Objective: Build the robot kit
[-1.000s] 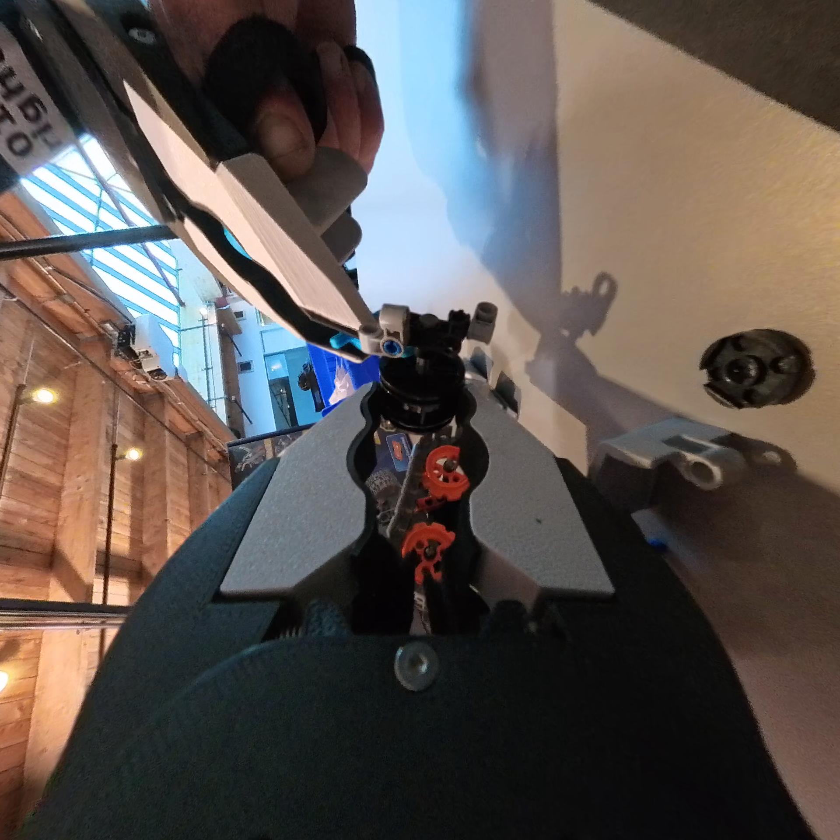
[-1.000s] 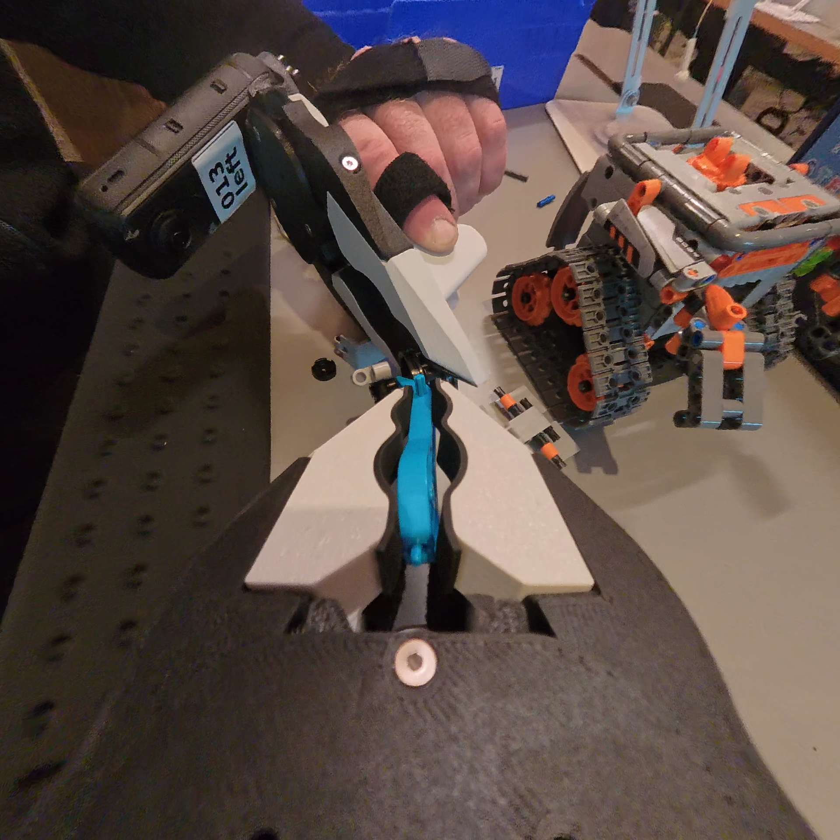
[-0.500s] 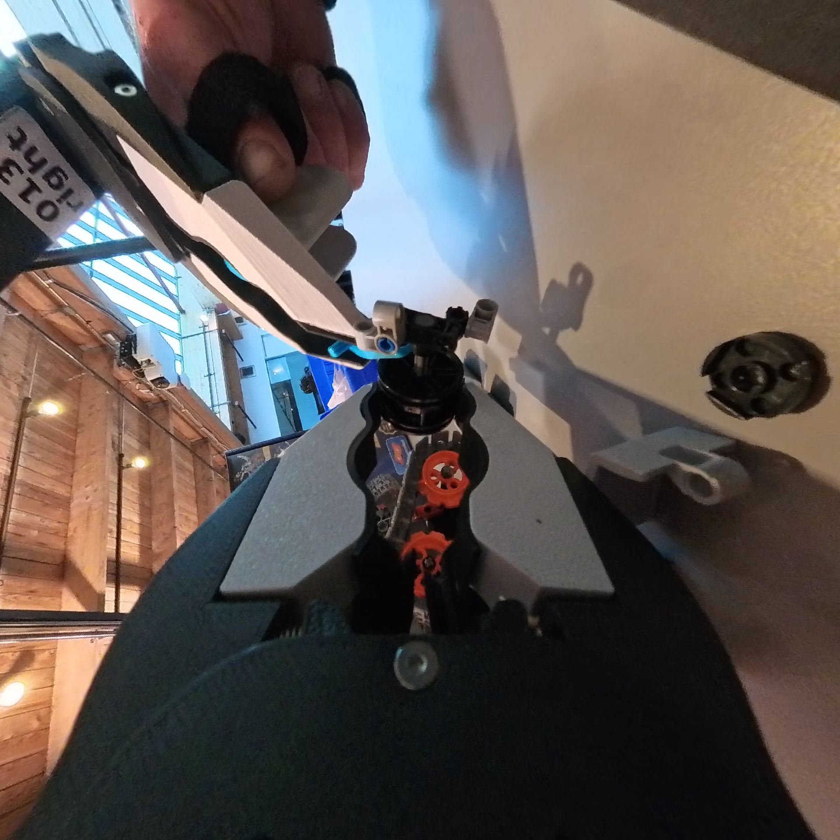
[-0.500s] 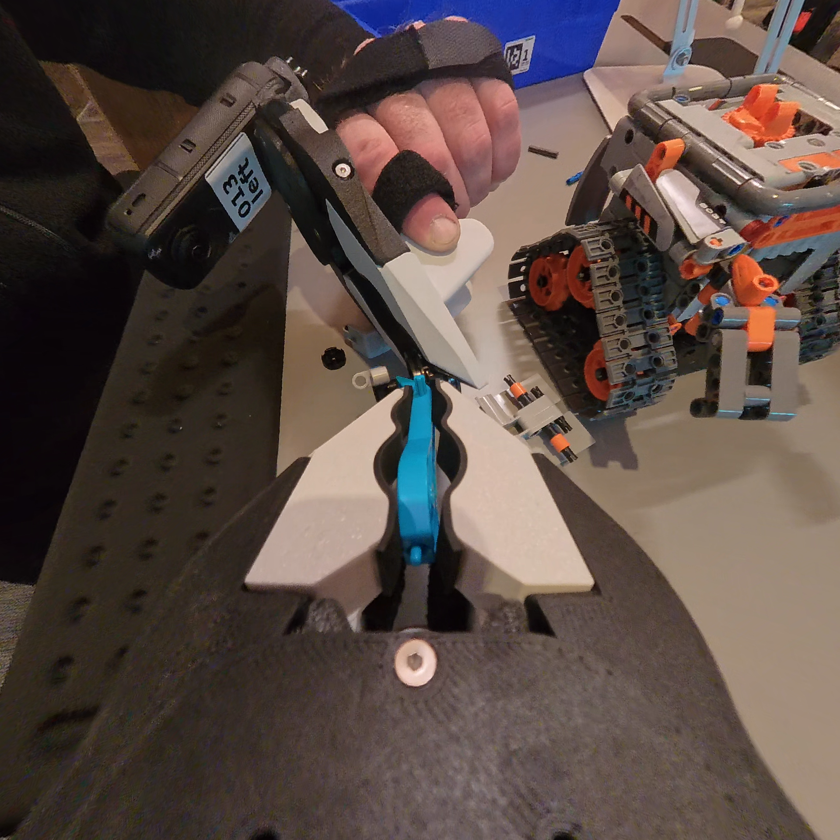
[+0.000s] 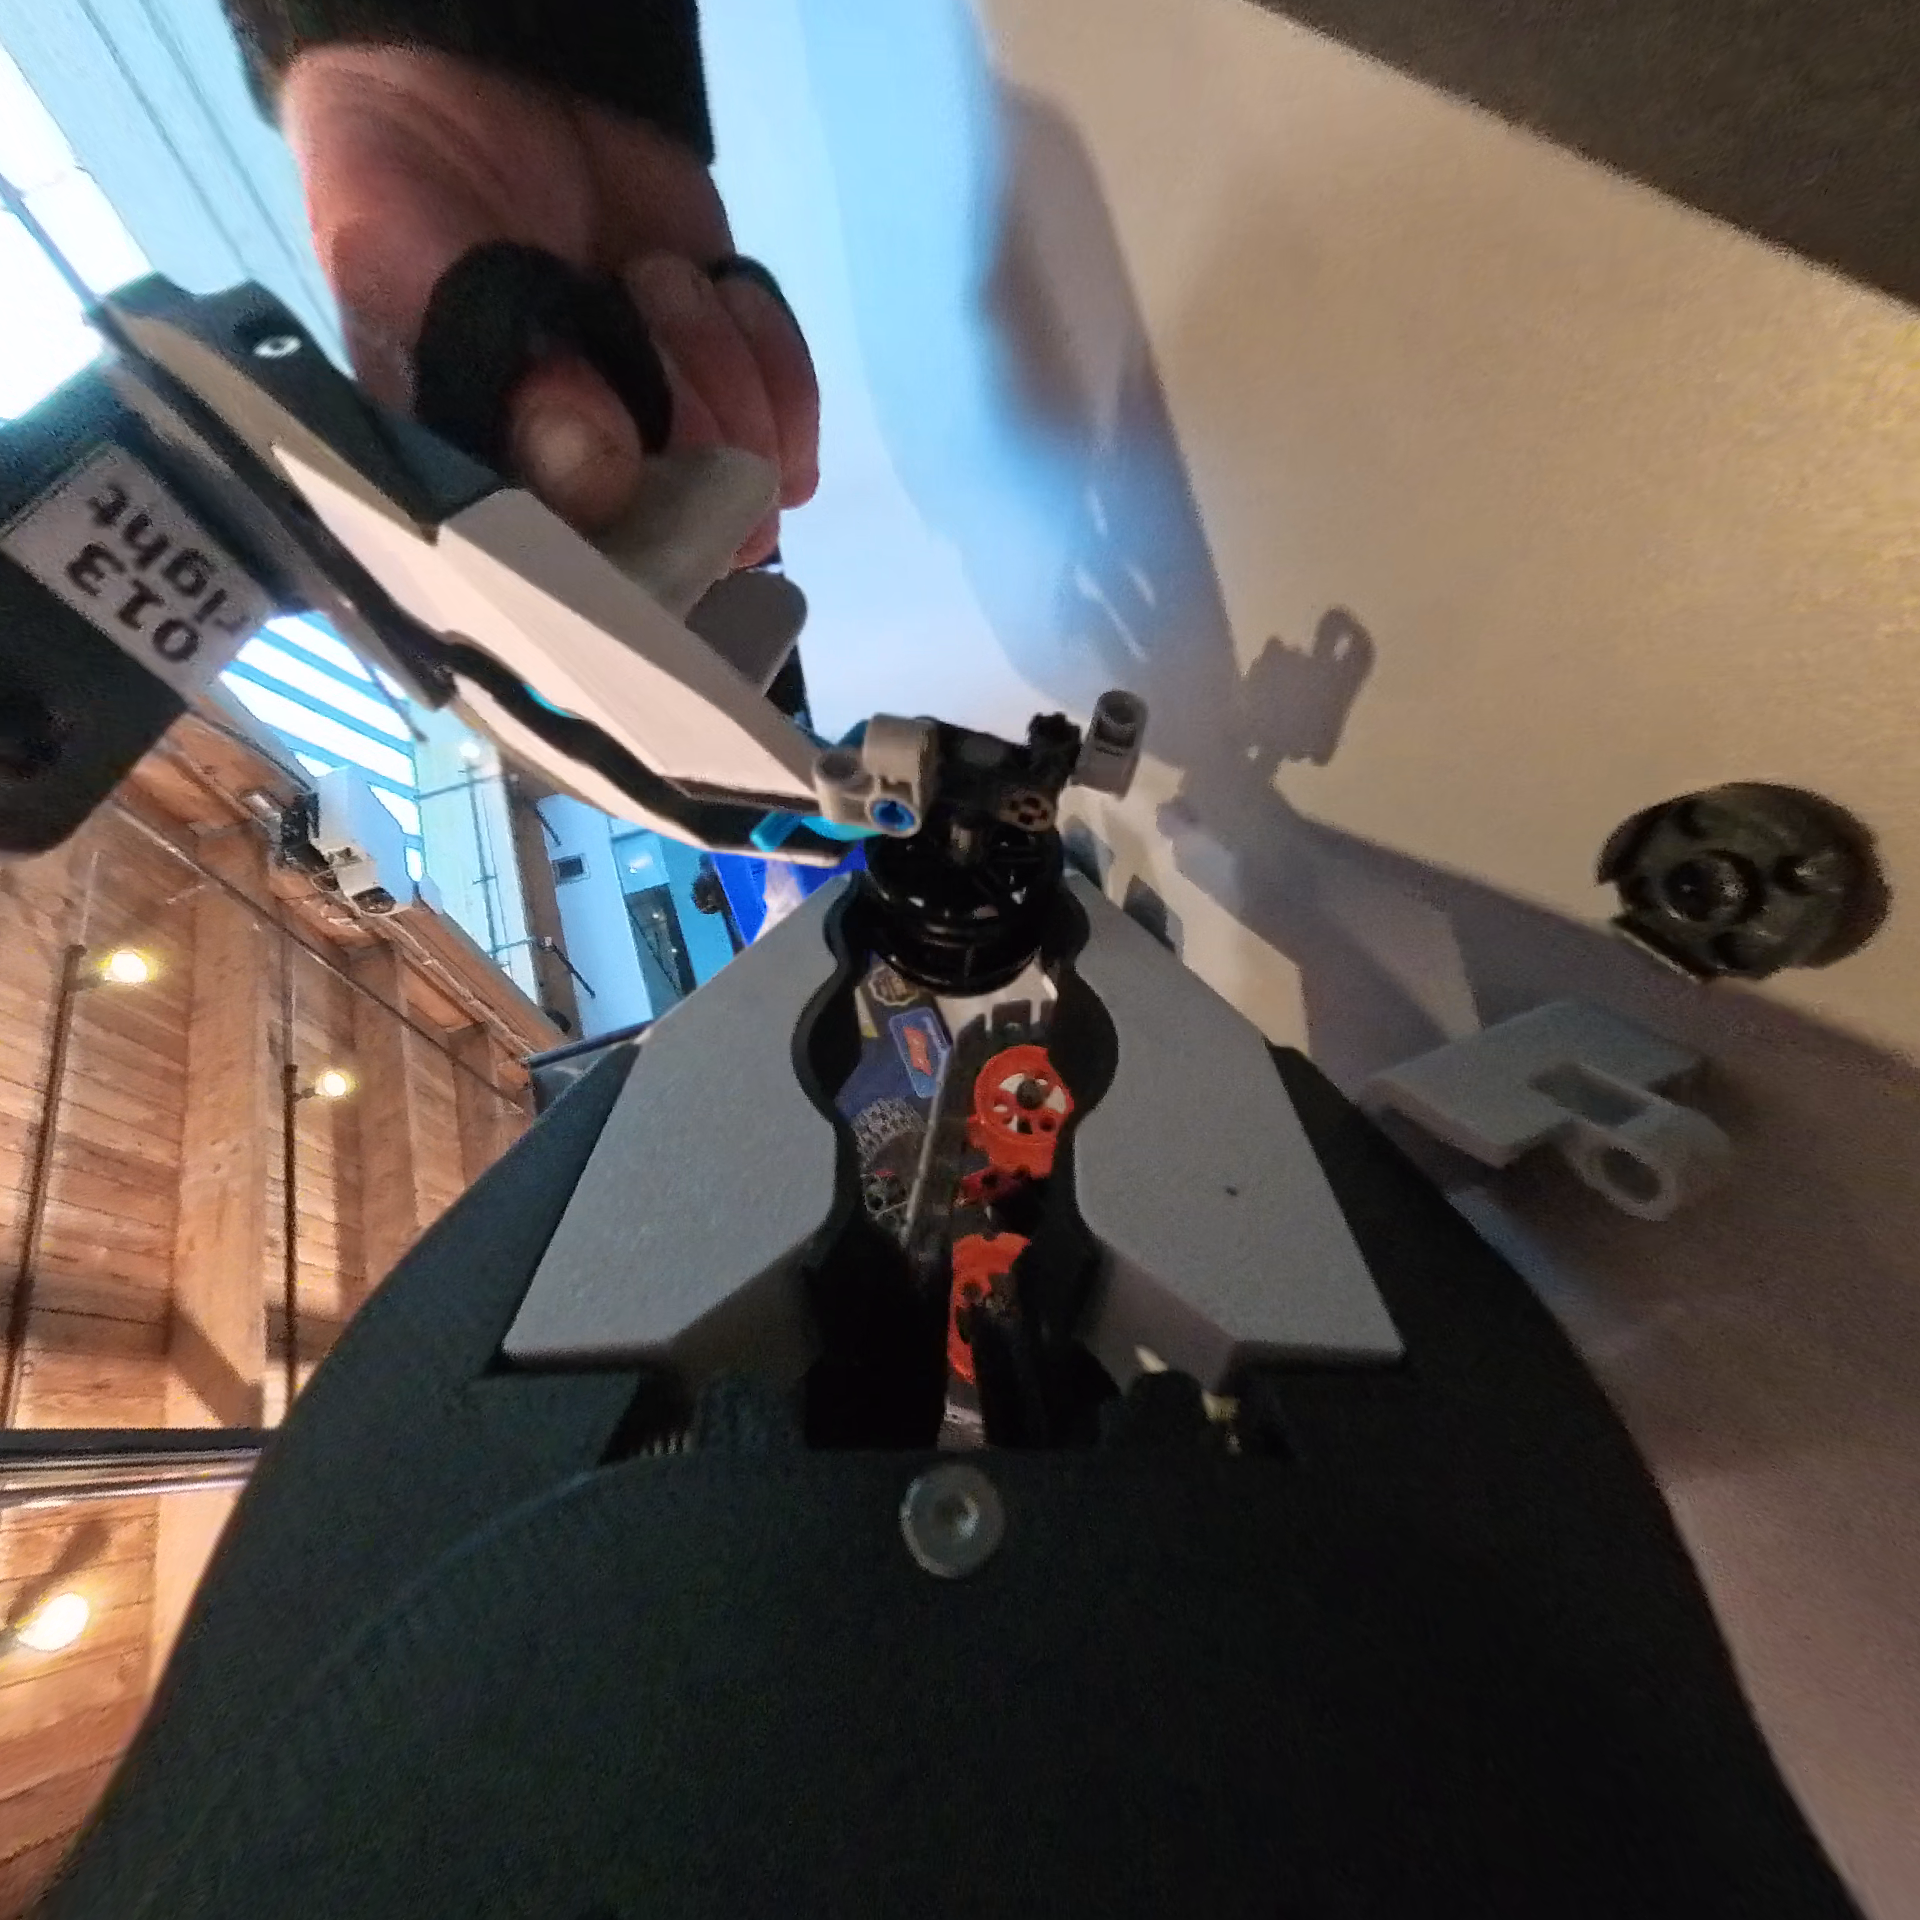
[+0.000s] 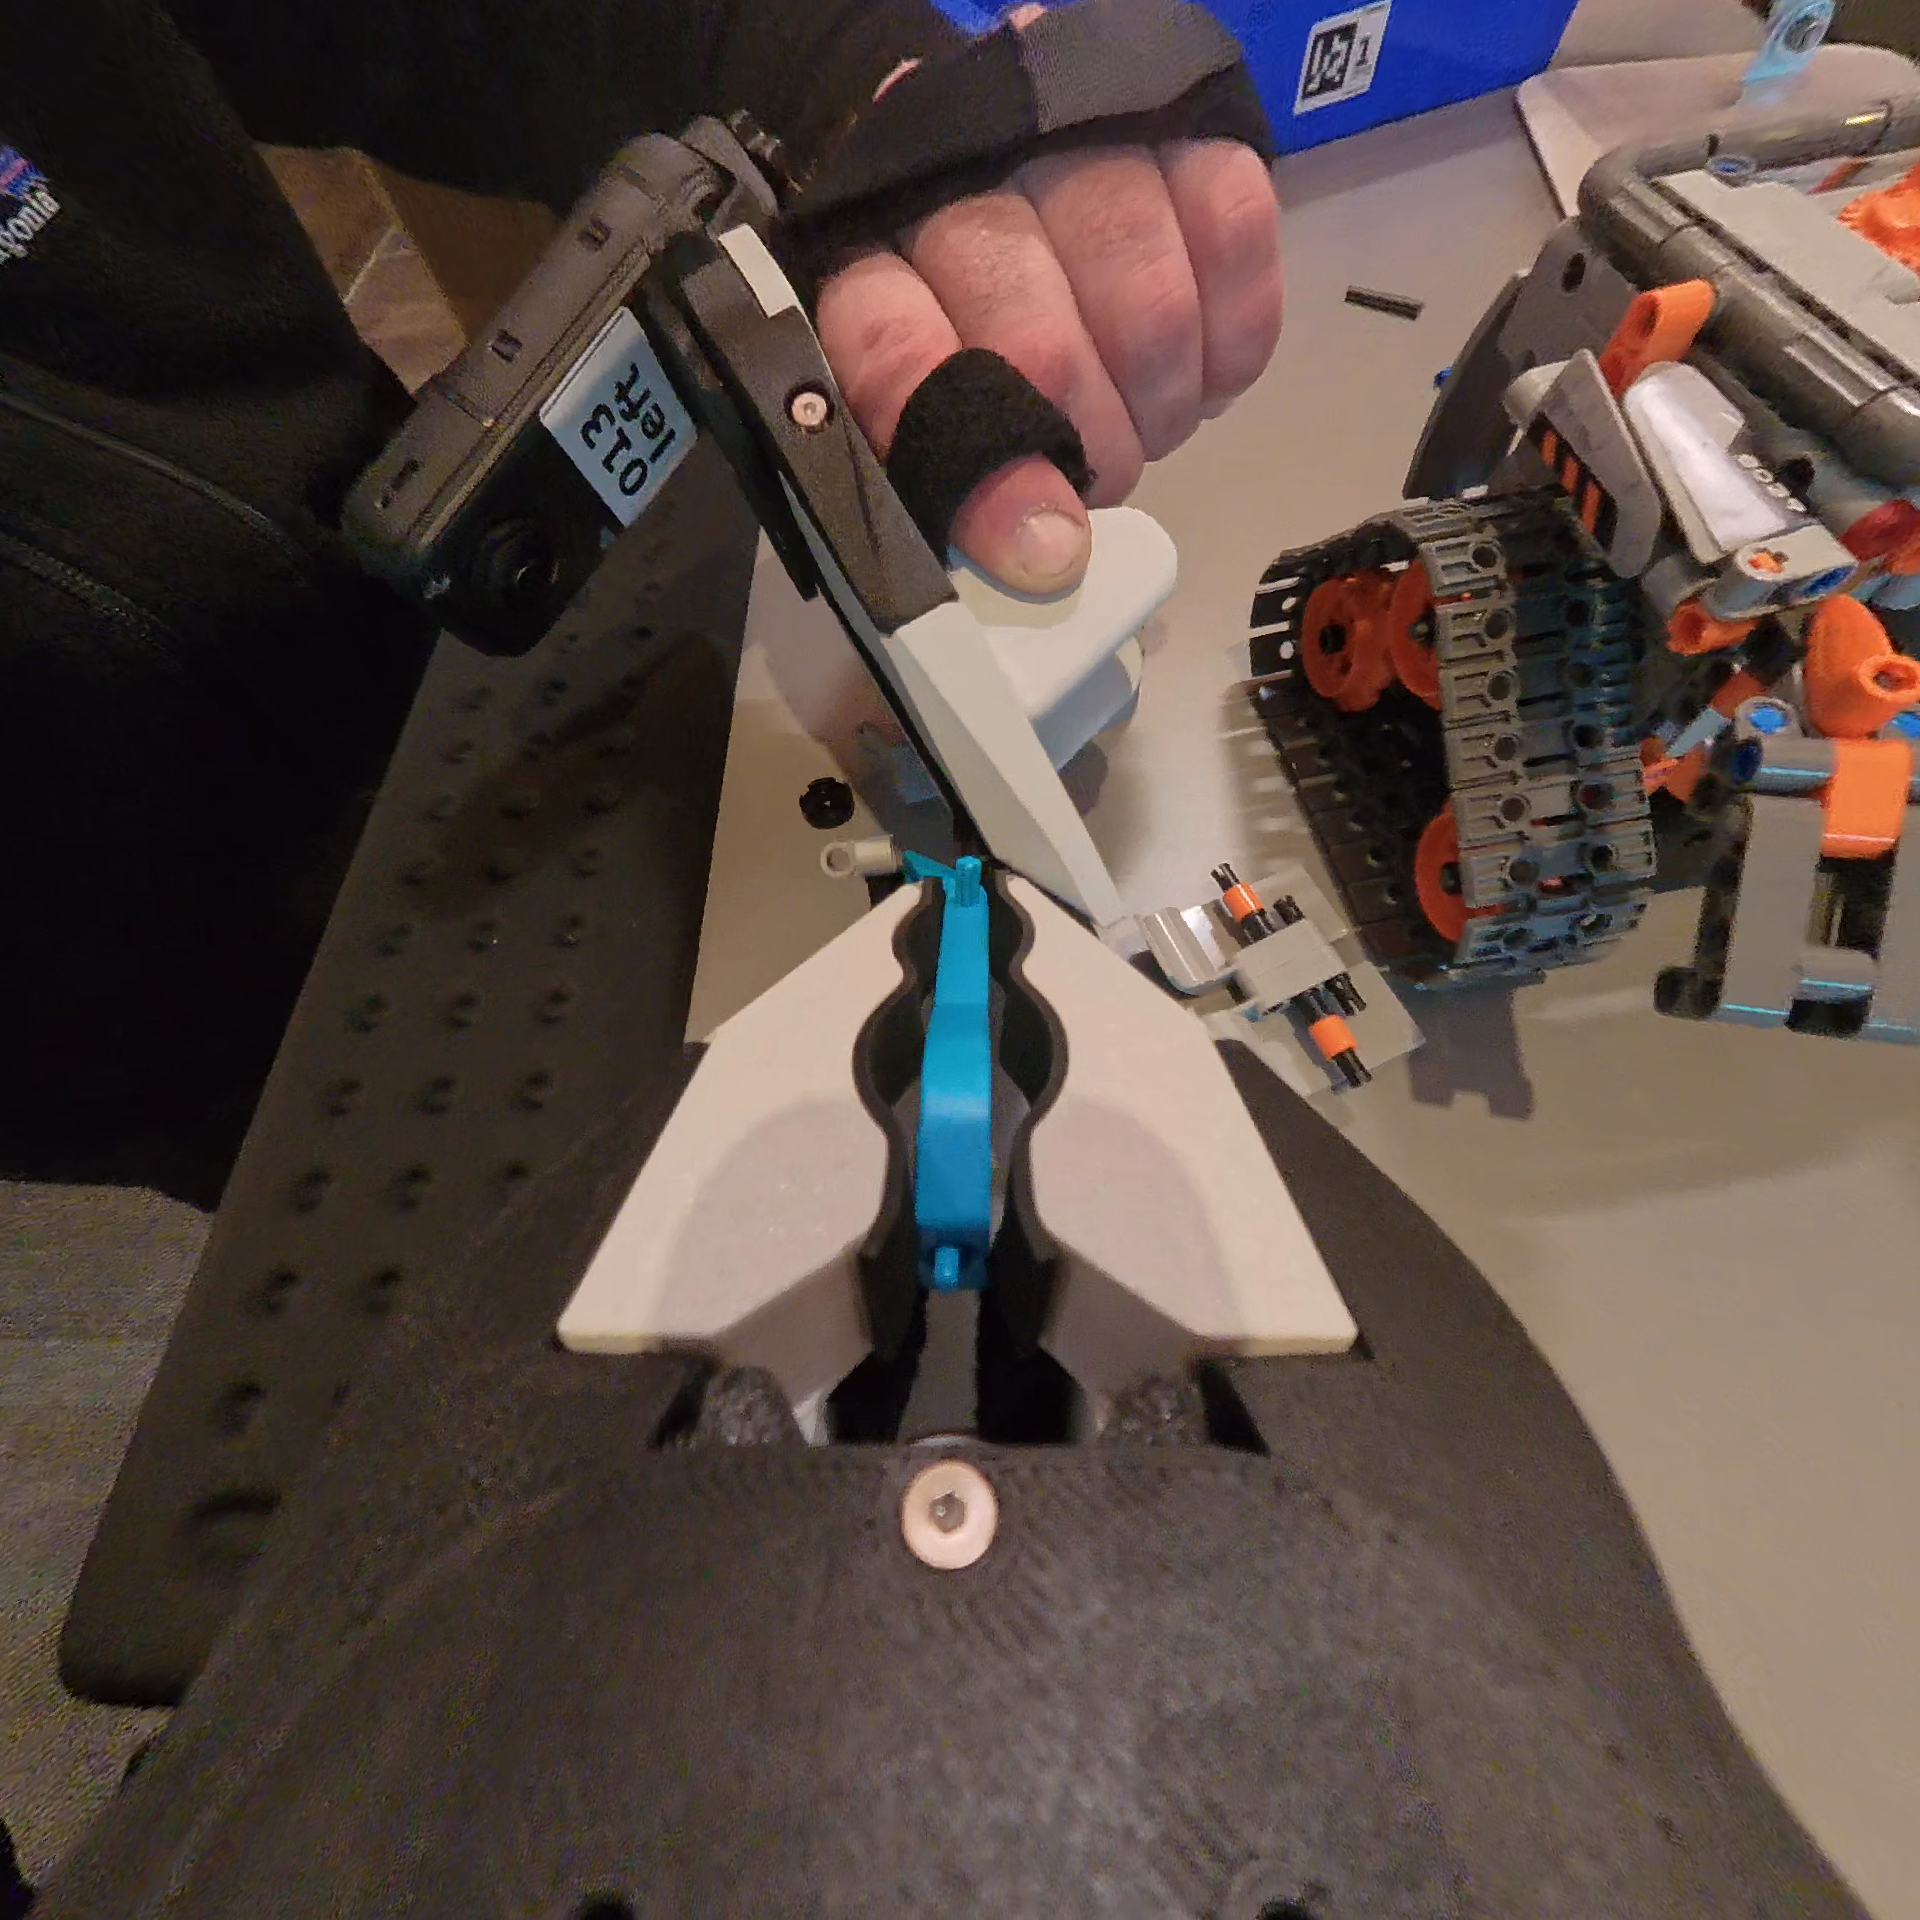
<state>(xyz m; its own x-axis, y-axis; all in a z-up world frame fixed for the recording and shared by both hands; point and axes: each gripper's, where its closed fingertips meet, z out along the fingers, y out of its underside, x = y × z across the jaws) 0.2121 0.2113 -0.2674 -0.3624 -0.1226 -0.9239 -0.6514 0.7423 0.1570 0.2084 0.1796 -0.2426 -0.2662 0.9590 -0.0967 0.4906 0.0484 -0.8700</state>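
Gripping a black toy-brick wheel hub with grey connector arms (image 5: 961,894), left hand-held gripper (image 5: 956,940) stays clenched, tipped closer to table (image 5: 1558,520). Right hand-held gripper (image 6: 961,914) stays clamped on blue plastic lever piece (image 6: 954,1081), tip meeting the hub; orange-grey tracked model (image 6: 1507,748) shifted right.

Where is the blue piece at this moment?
In the right wrist view, the blue piece sits clamped between the right tool's fingers at centre, its tip meeting the left tool.
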